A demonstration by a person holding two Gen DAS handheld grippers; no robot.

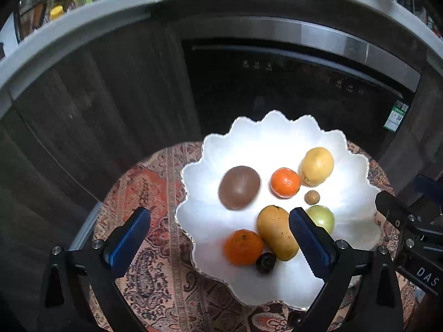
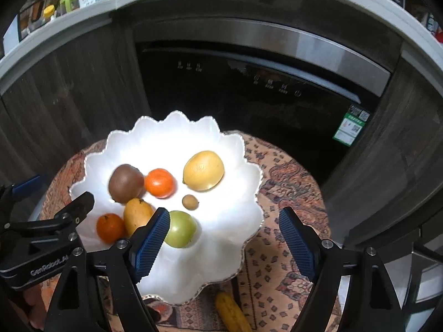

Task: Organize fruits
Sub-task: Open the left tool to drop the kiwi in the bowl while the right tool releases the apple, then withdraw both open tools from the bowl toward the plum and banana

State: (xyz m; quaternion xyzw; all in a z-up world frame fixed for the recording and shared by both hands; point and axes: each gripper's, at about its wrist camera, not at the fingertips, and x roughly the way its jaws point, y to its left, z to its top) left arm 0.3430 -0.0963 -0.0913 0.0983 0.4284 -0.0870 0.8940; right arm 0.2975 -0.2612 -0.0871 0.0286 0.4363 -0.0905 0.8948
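A white scalloped plate [image 1: 277, 138] [image 2: 171, 130] sits on a small round table. On it lie a brown kiwi [image 1: 239, 187] [image 2: 126, 183], two oranges [image 1: 285, 182] [image 1: 243, 246], a lemon [image 1: 317, 166] [image 2: 203, 170], a yellow mango [image 1: 277, 232] [image 2: 137, 214], a green fruit [image 1: 322, 217] [image 2: 181, 228], a small brown round fruit [image 1: 312, 197] [image 2: 190, 201] and a dark small fruit [image 1: 265, 262]. My left gripper [image 1: 220, 239] is open and empty above the plate's left edge. My right gripper [image 2: 224, 238] is open and empty above the plate's right edge. A yellow banana [image 2: 232, 314] lies on the cloth near the plate's front.
The table has a patterned red and brown cloth [image 1: 155, 199] [image 2: 288, 188]. Behind it stand dark wood cabinet doors [image 1: 97, 105] and a black built-in appliance [image 1: 290, 88] under a grey counter [image 1: 83, 19] with jars.
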